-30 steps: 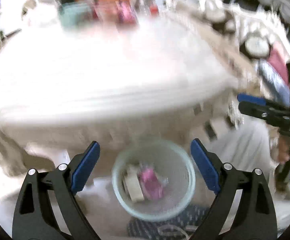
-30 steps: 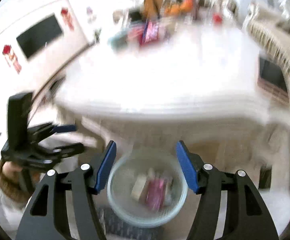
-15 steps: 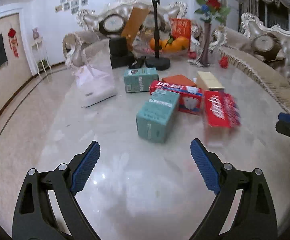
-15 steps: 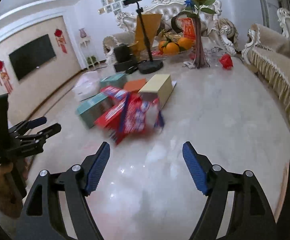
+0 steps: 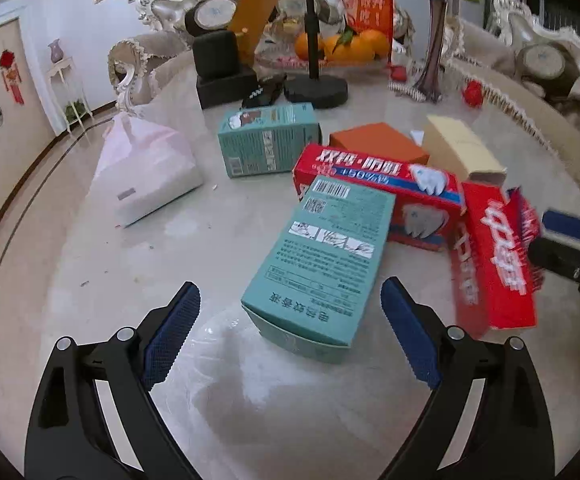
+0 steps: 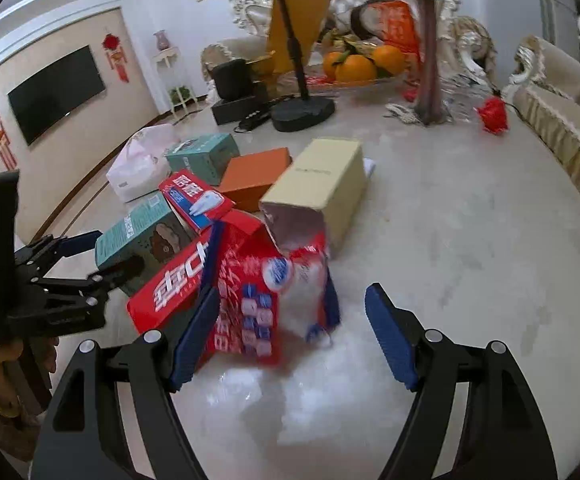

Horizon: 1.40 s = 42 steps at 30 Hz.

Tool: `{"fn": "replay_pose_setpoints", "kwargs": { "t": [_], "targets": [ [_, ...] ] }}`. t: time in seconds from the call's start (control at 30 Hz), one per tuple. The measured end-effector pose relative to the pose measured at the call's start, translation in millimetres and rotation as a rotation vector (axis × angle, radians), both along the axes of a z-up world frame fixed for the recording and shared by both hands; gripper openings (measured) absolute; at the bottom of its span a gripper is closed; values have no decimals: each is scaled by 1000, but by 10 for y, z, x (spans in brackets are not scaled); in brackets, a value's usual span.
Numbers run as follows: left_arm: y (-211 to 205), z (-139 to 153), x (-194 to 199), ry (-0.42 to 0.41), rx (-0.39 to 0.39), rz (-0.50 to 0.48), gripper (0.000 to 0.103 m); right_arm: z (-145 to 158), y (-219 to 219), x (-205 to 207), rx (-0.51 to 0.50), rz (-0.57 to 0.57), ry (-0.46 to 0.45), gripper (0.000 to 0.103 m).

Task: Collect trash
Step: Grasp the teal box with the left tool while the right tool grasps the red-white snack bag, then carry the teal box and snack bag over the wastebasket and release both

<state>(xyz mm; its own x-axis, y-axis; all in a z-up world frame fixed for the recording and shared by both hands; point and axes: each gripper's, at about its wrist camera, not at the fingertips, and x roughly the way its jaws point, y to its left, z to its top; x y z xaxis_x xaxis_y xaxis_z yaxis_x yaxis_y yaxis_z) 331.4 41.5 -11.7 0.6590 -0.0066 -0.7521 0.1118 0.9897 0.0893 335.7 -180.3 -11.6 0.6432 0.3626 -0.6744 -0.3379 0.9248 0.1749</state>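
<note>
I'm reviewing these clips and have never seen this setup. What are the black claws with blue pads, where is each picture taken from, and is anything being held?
No robot here: a person holds a two-finger clamp in each hand, each carrying a forward-looking fisheye camera. One picture looks along the left gripper, the other along the right gripper. On the pale marble table lie empty cartons: a teal cardboard box, a long red toothpaste box, a red carton with white lettering, an orange box and a beige open-ended box. Both grippers are open and hold nothing.
</note>
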Motion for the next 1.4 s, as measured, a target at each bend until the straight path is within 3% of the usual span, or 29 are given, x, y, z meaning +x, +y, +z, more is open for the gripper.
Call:
{"fn": "replay_pose_setpoints", "kwargs": {
  "t": [0.13,0.37,0.4,0.43,0.47,0.5,0.53,0.57,0.83,0.9,1.07,1.33,1.4],
  "targets": [
    [28,-38,98,18,-30,23,90,-8,45,48,-71,0,-8,71],
    [106,-156,238,83,-119,69,90,-175,-22,282,9,7,122,70],
    [133,-162,246,88,-131,77,90,-183,1,275,-7,10,113,65],
    [164,-152,238,79,-148,84,89,-175,20,259,-46,2,109,46],
    [177,-154,238,88,-156,90,88,-167,33,247,-72,-1,106,40],
    [170,-148,240,89,-139,97,78,-148,9,216,-60,-8,110,39],
    [155,-139,236,90,-105,110,56,-119,-34,173,-45,-26,109,37],
    [137,-124,236,88,-77,121,54,-103,-63,146,-39,-39,108,37],
    [274,-89,135,67,-177,128,49,87,-331,-238,92,-72,49,36],
    [316,-29,28,44,-194,131,49,120,-396,-417,108,-70,31,36],
    [395,180,-354,-28,-329,112,49,134,-628,-1009,176,-69,18,36],
    [309,395,-1287,-130,-388,35,49,290,-695,-1916,234,31,-59,36],
    [228,426,-1639,-163,-360,0,49,348,-669,-2220,220,91,-74,36]
  ]
}}
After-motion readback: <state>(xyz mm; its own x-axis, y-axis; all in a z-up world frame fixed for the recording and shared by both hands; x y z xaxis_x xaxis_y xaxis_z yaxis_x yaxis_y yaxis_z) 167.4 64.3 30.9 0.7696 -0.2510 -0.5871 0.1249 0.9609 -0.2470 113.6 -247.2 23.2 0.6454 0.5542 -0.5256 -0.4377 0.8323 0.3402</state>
